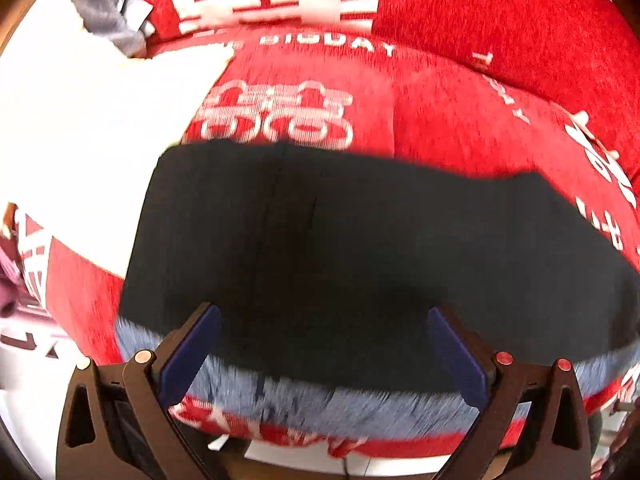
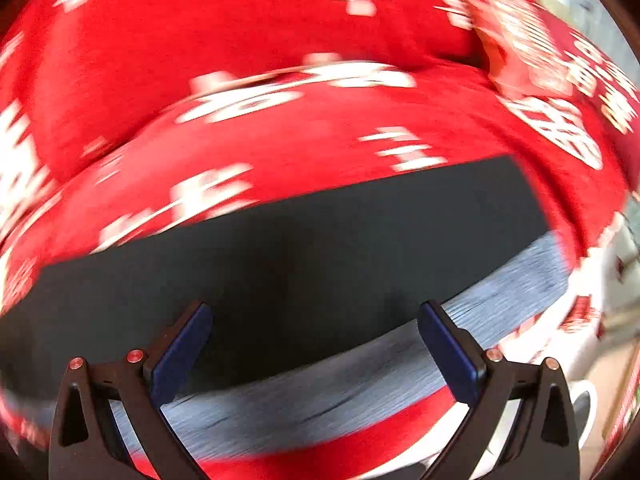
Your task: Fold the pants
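The black pants lie flat as a folded rectangle on a red sofa seat, with a grey-blue fuzzy inner layer showing along the near edge. My left gripper is open and empty, just above the near edge. In the right wrist view the pants run as a dark band with the grey-blue strip nearest me. My right gripper is open and empty over that edge. Both views are motion-blurred.
The sofa cover is red with white characters. A white cloth lies left of the pants, with a grey garment behind it. A red patterned cushion sits at the far right. The seat's front edge is just below the pants.
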Demonstrator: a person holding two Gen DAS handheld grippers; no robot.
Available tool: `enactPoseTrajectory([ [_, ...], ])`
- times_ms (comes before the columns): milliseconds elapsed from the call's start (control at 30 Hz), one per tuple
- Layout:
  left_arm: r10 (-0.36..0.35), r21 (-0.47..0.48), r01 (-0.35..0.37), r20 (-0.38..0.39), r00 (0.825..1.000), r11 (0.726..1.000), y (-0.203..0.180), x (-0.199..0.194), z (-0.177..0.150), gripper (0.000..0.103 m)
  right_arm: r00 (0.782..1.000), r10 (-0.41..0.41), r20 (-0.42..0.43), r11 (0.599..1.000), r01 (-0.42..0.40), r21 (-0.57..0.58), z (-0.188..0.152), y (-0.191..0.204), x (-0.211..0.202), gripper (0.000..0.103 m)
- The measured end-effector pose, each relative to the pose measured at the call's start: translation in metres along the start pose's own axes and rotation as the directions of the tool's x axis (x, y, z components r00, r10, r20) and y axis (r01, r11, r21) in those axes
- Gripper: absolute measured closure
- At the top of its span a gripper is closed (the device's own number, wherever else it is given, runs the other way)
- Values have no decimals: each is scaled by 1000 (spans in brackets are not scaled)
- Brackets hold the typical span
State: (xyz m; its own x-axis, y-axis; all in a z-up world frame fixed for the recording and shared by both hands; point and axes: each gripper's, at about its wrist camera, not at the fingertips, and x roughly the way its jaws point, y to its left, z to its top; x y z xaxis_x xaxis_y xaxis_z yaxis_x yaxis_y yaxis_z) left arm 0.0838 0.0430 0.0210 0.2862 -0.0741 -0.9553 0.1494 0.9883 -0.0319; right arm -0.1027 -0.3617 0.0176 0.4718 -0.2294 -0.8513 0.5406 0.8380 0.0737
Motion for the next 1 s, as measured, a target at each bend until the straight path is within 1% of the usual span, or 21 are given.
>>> enactPoseTrajectory([
  [67, -4, 18, 4, -3, 1000, 1000, 1, 3, -13, 0, 998, 56, -10, 993, -56, -107, -15, 51, -2, 0],
  [100, 5, 22, -5, -2, 1000, 1000, 1, 4, -17, 0, 995, 101, -21, 983, -103, -151, -24, 75, -2, 0],
  [167, 44, 20, -44, -10, 999, 999, 7, 15, -16, 0, 988, 142, -61, 966, -152, -208, -37, 109, 4, 0],
  [200, 44, 10, -44, -12, 999, 999, 14, 17, -17, 0, 986, 141, -88, 960, -158, -232, -45, 120, 9, 0],
  [233, 29, -3, -29, -10, 1000, 1000, 22, 16, -18, 0, 987, 120, -110, 955, -145, -260, -51, 129, 17, 0],
  [267, 14, -10, -14, -5, 1000, 1000, 29, 14, -20, 0, 991, 84, -100, 952, -110, -287, -56, 133, 21, 0],
  [300, -4, -10, 4, 0, 1000, 1000, 36, 12, -22, 0, 994, 79, -74, 947, -98, -304, -59, 134, 20, 0],
  [367, -28, 5, 28, 5, 1000, 1000, 44, 10, -27, 0, 994, 84, -76, 956, -102, -276, -59, 124, 19, 0],
  [400, -27, 24, 27, 6, 1000, 999, 46, 11, -31, 0, 994, 76, -77, 962, -94, -258, -58, 117, 19, 0],
  [467, 3, 46, -3, 0, 1000, 999, 46, 14, -39, 0, 993, 65, -95, 976, -83, -201, -55, 97, 21, 0],
  [533, 3, 58, -4, 4, 1000, 998, 47, 10, -44, 0, 993, 47, -106, 986, -63, -153, -54, 78, 21, 0],
  [633, 5, 66, -6, 23, 1000, 998, 45, -1, -40, 0, 991, 22, -130, 993, -37, -116, -50, 73, 16, 0],
  [667, -2, 63, 0, 33, 999, 998, 43, -4, -34, 0, 993, 4, -119, 996, -15, -93, -46, 77, 11, 0],
  [733, -13, 40, 10, 62, 998, 999, 36, -9, -17, 0, 998, -20, -67, 997, 15, -72, -40, 90, 1, 0],
  [767, -16, 34, 14, 84, 996, 999, 33, -12, -11, 0, 1000, 0, -28, 997, -2, -75, -35, 103, -6, 0],
  [833, -56, 46, 50, 128, 990, 998, 22, -14, 2, 0, 998, 65, 17, 994, -63, -92, -25, 131, -13, 0],
  [867, -51, 57, 44, 126, 991, 997, 16, -10, 10, 0, 995, 99, 29, 990, -96, -105, -21, 146, -13, 0],
  [900, -35, 63, 29, 108, 994, 998, 10, -5, 17, 0, 993, 112, 28, 986, -108, -131, -18, 164, -10, 0],
  [933, -44, 58, 39, 95, 995, 998, 9, -1, 23, 0, 996, 91, 16, 984, -87, -156, -16, 177, -4, 0],
  [967, -51, 41, 47, 89, 995, 998, 10, 2, 27, 0, 999, 46, -12, 981, -48, -189, -13, 193, 6, 0],
  [1000, -52, 22, 51, 91, 994, 998, 10, 3, 28, 0, 999, 23, -43, 975, -31, -220, -11, 207, 16, 0],
])
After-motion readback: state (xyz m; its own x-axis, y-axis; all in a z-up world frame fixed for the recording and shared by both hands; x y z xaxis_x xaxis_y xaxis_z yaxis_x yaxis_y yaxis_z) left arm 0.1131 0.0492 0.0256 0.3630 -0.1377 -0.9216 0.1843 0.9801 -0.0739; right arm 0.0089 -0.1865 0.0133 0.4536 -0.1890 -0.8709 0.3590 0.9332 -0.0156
